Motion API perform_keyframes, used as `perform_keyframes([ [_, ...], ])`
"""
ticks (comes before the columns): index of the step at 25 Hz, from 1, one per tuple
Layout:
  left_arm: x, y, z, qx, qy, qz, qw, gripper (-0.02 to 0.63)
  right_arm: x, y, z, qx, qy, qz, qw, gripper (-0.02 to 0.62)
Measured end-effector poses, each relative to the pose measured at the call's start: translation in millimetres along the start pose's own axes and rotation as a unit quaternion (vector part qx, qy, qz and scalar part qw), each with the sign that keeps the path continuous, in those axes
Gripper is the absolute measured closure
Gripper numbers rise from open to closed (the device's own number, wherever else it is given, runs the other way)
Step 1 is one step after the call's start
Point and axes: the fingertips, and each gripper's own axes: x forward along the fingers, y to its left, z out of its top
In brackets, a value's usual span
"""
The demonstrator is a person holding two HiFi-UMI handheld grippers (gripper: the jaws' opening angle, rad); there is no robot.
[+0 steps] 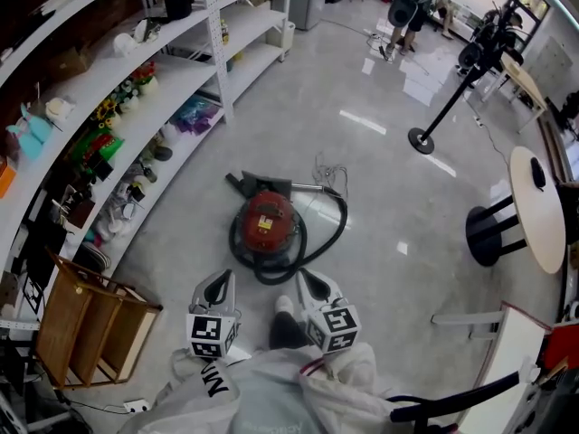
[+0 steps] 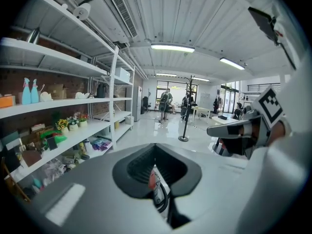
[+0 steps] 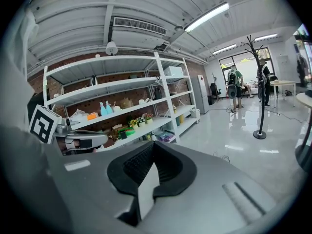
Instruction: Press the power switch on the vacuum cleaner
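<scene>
The left tool (image 1: 217, 286) and the right tool (image 1: 310, 283) are each pressed together at the tips and pinch nothing, and they are held side by side above the glossy grey floor (image 1: 380, 170). The round red vacuum cleaner (image 1: 268, 222) sits on that floor just ahead of the two tools, roughly midway between them and apart from both. Its black ribbed hose (image 1: 339, 224) loops around it. Long white metal shelving (image 1: 172, 80), carrying flowers and small clutter, runs along beyond the left tool's outer side.
</scene>
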Motion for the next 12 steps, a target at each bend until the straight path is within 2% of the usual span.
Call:
perform_keyframes([
  [12, 40, 8, 20, 0.000, 0.009, 0.022, 0.9997, 0.606, 36, -31, 23, 0.000, 0.007, 0.022, 1.000, 0.595],
])
